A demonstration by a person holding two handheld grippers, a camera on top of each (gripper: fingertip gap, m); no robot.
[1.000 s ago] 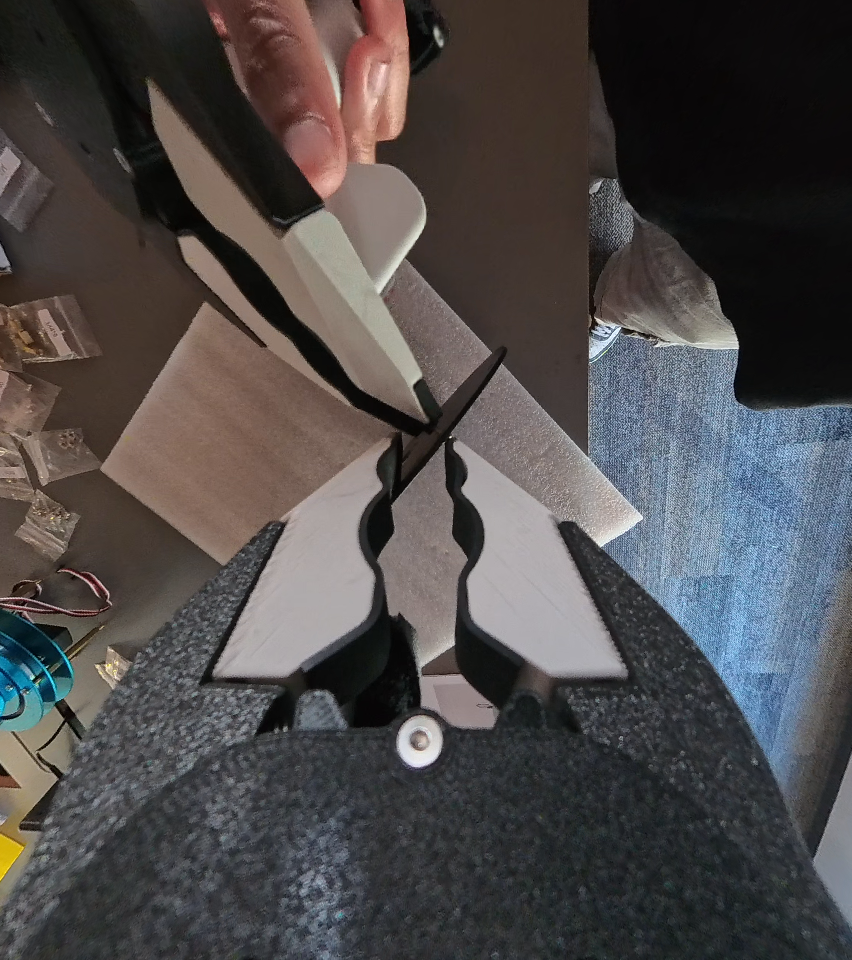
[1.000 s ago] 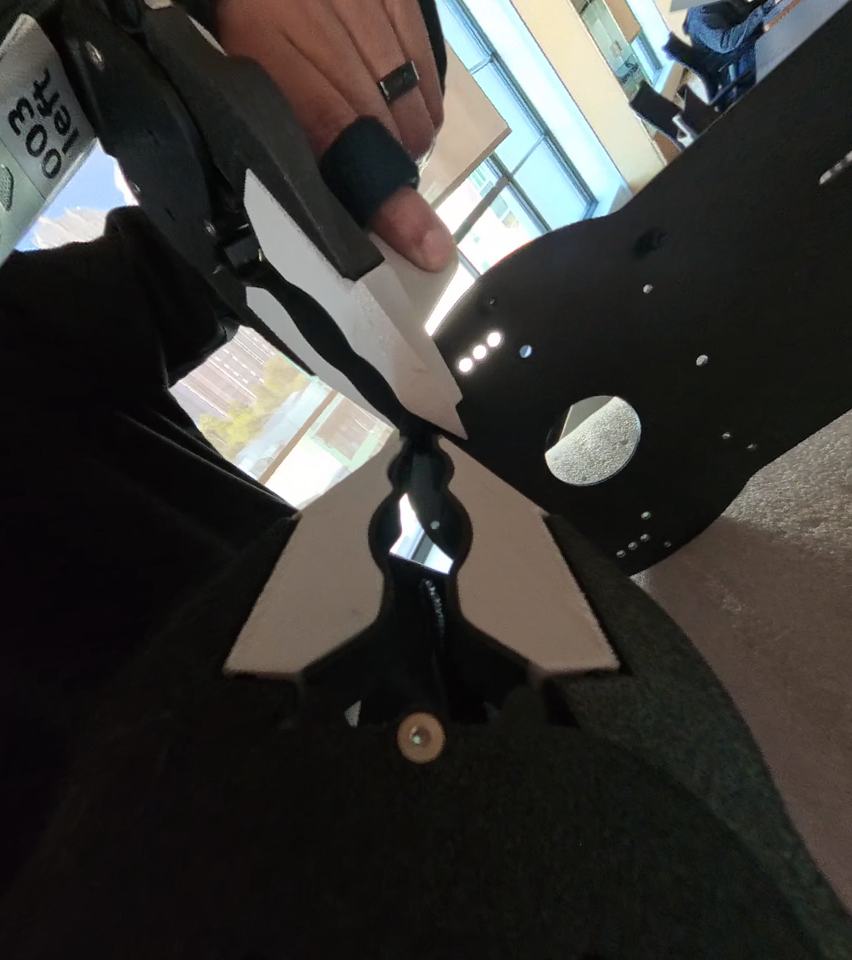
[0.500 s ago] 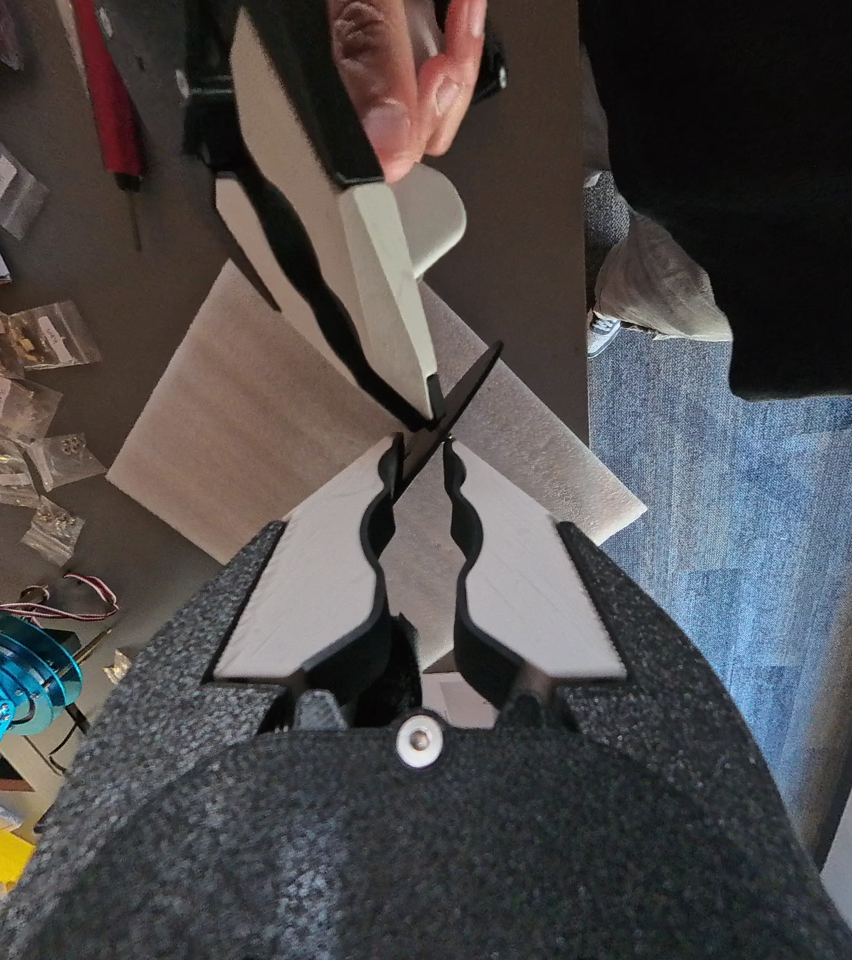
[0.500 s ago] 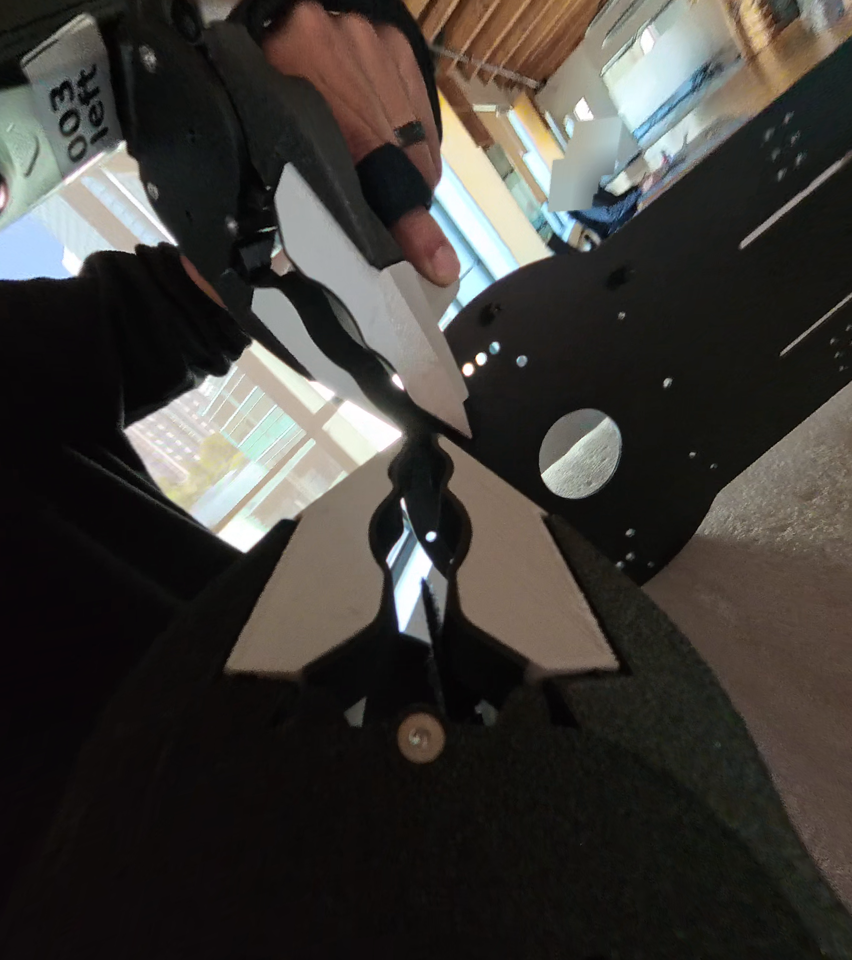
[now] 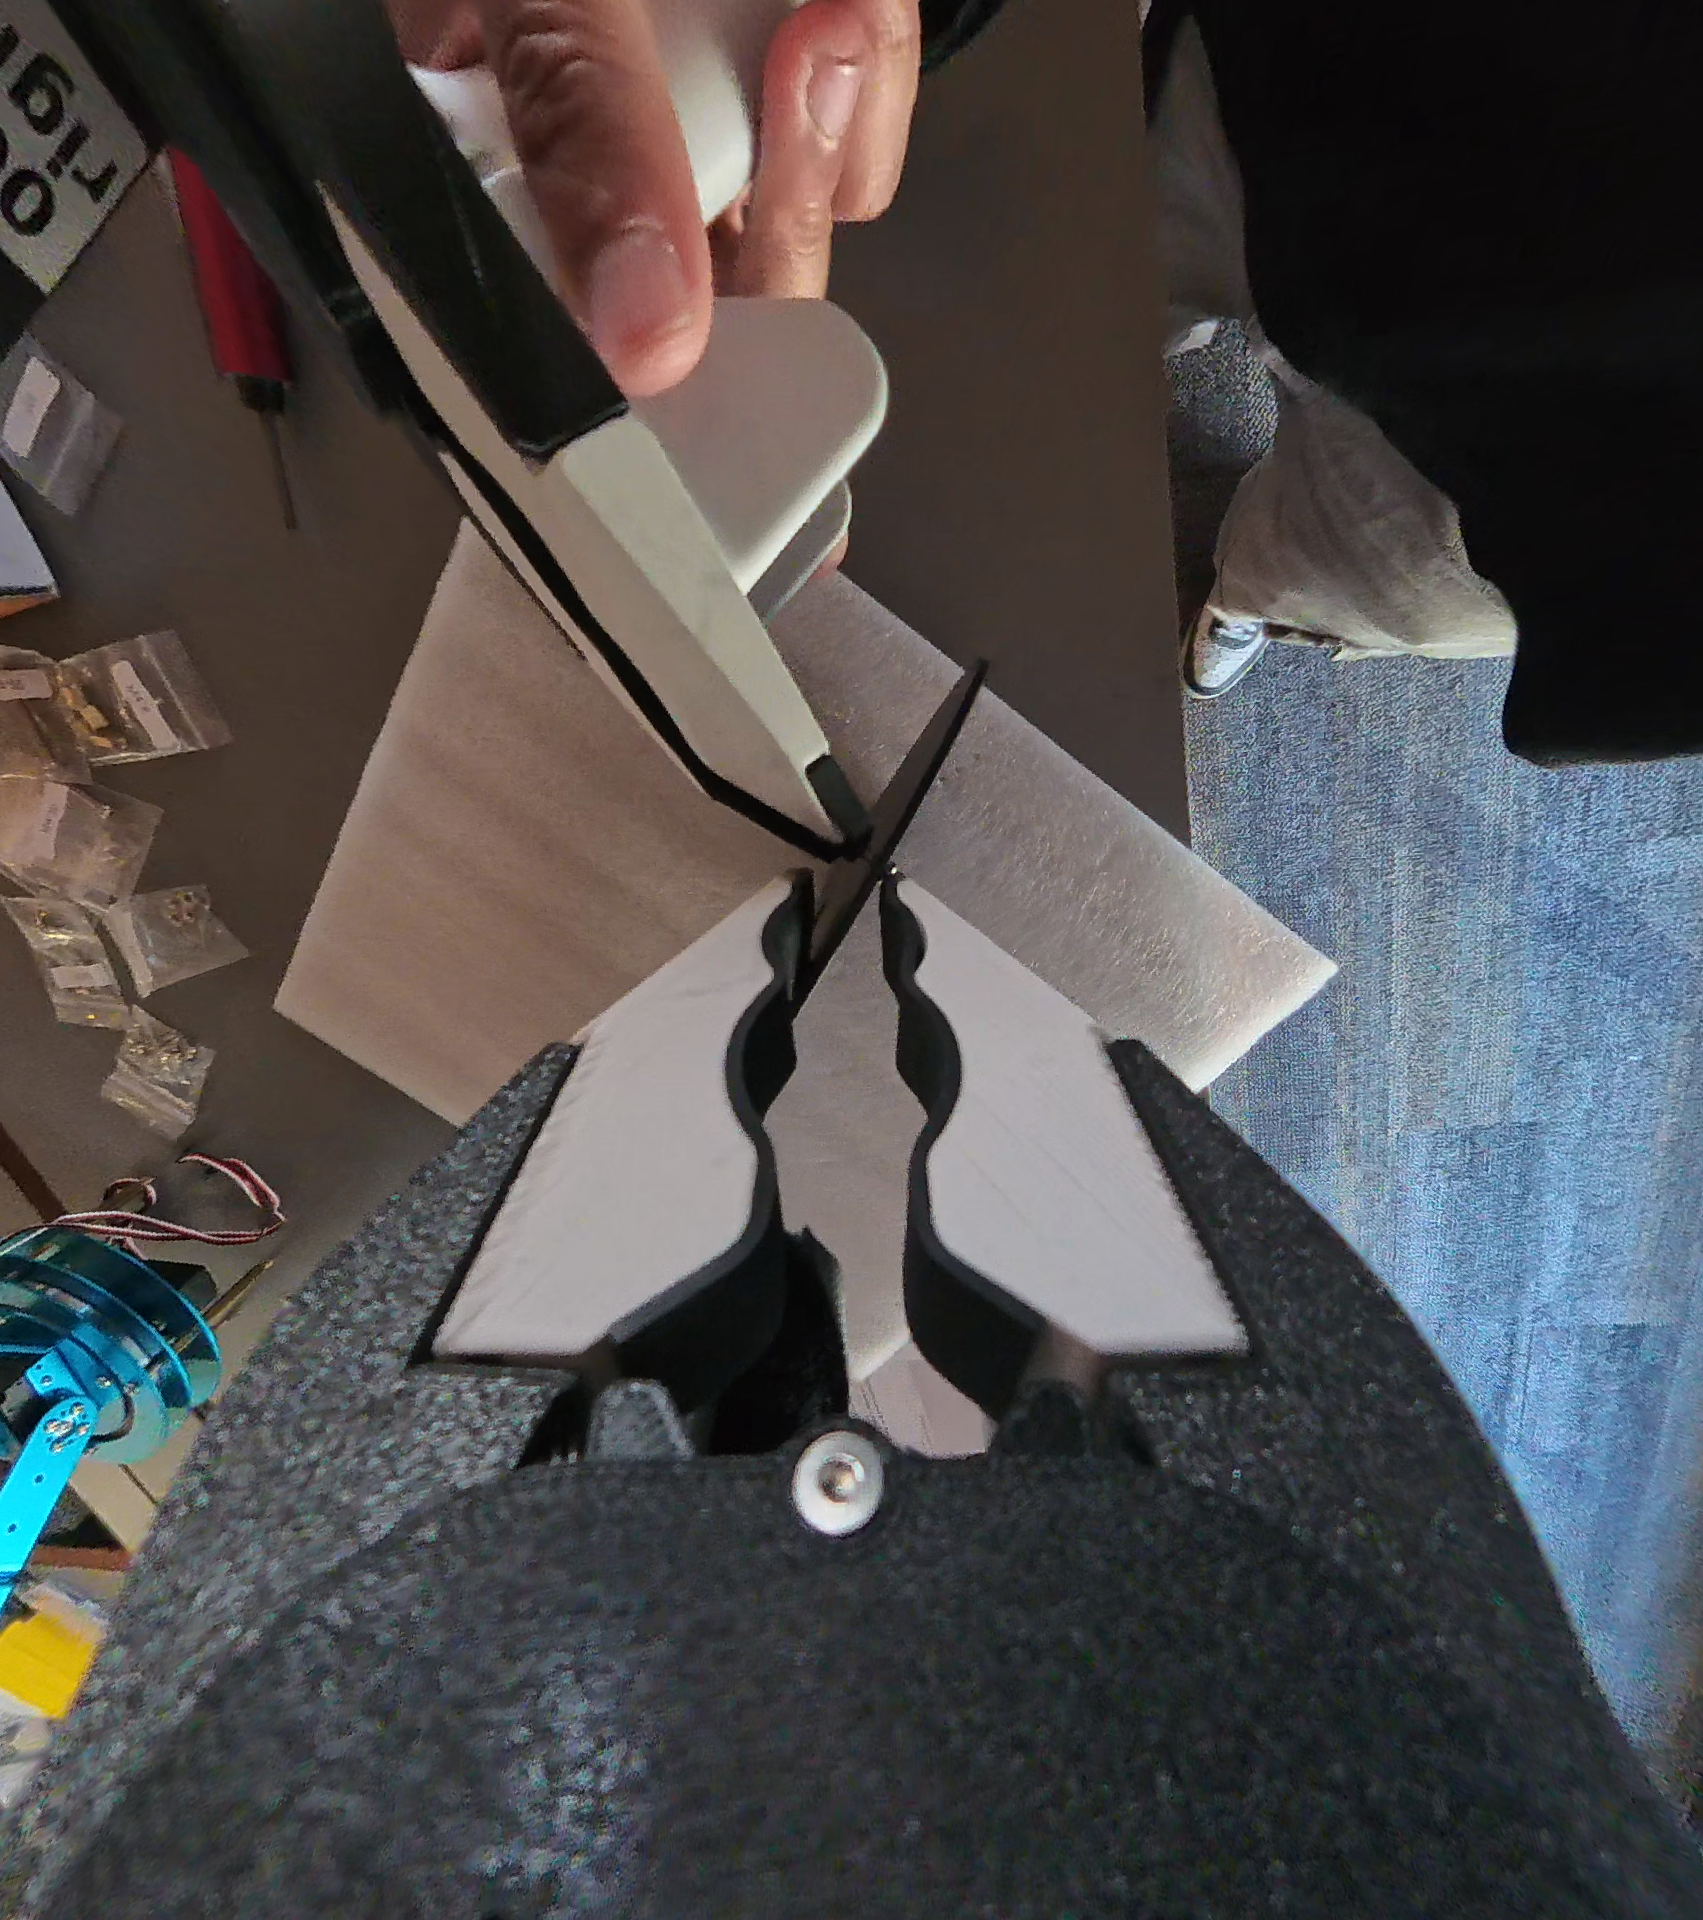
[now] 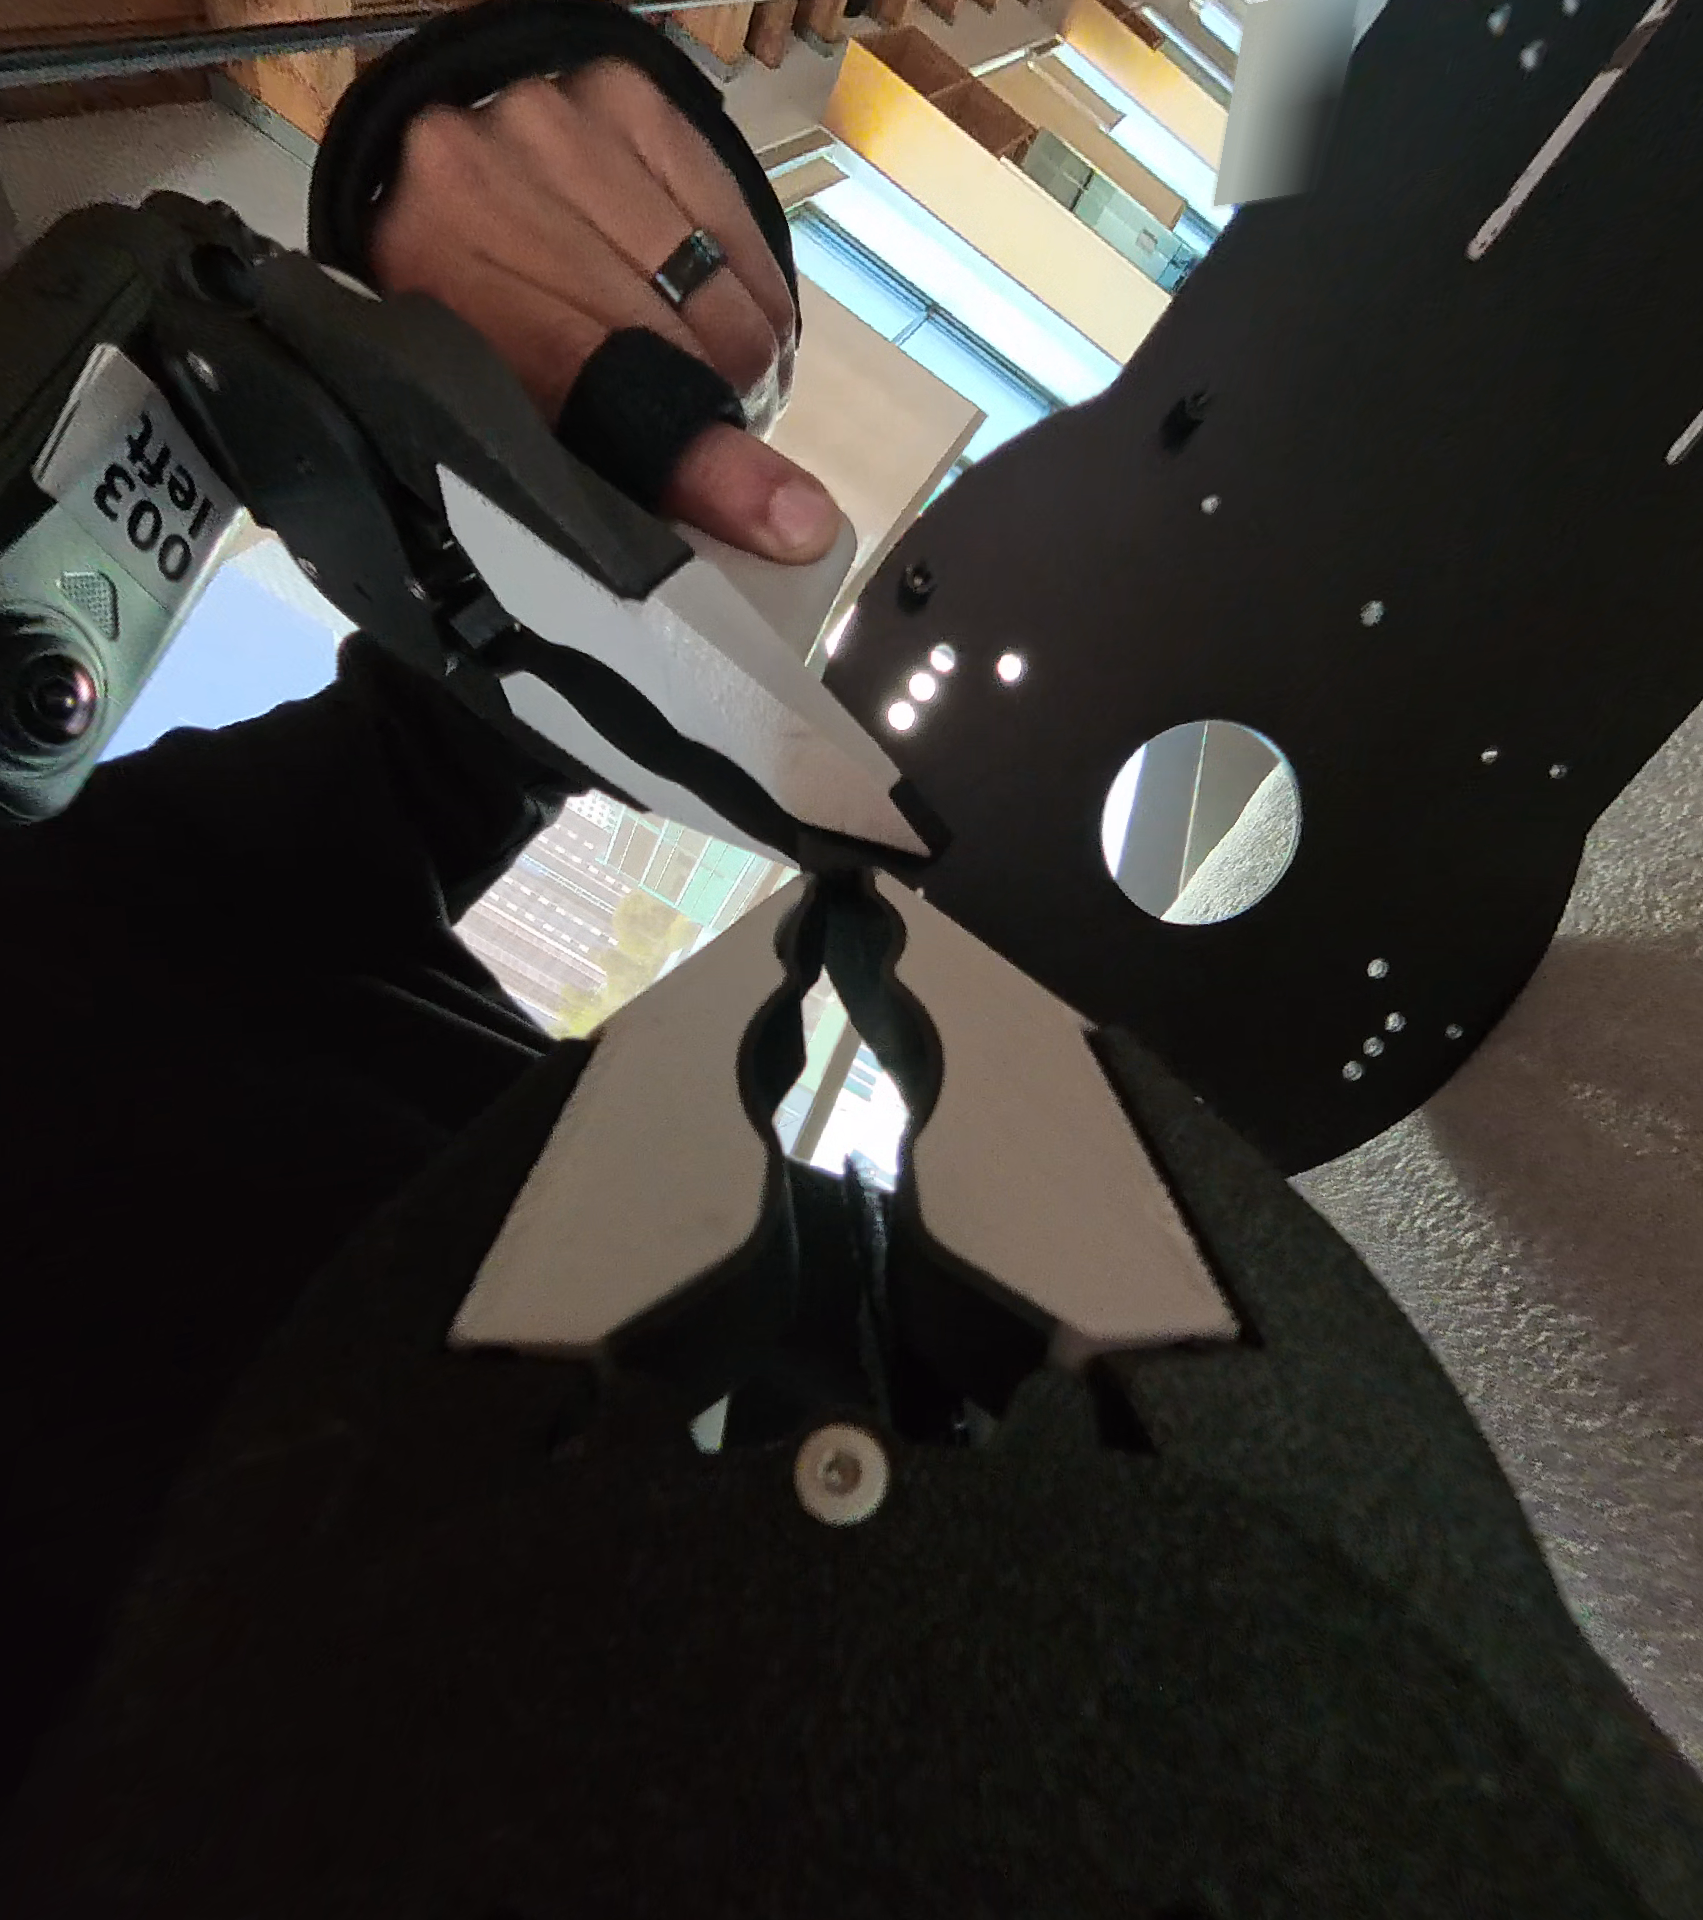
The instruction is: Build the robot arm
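A thin black plate [image 6: 1346, 520] with a round hole and several small holes is held up in the air by both grippers. In the left wrist view it shows edge-on as a thin black line [image 5: 935, 743]. My left gripper [image 5: 847, 888] is shut on the plate's edge. My right gripper [image 6: 831, 888] is shut on the same edge, right beside it. The right gripper also shows in the left wrist view [image 5: 831, 826], coming in from the upper left. The left gripper shows in the right wrist view [image 6: 878, 842], and the two tips nearly touch.
A white foam sheet [image 5: 535, 831] lies on the dark table below and overhangs its right edge. Small plastic bags of hardware [image 5: 99, 727], a red-handled tool [image 5: 234, 301] and a blue metal assembly [image 5: 68, 1340] lie to the left. Blue carpet [image 5: 1501, 1039] and a person's shoe [image 5: 1226, 649] are to the right. Only a small space, under 4 cm, lies between the two pairs of fingers.
The right gripper has swung closer to the left camera, and its view has tilted up towards the ceiling. Both grippers keep their hold on the plate.
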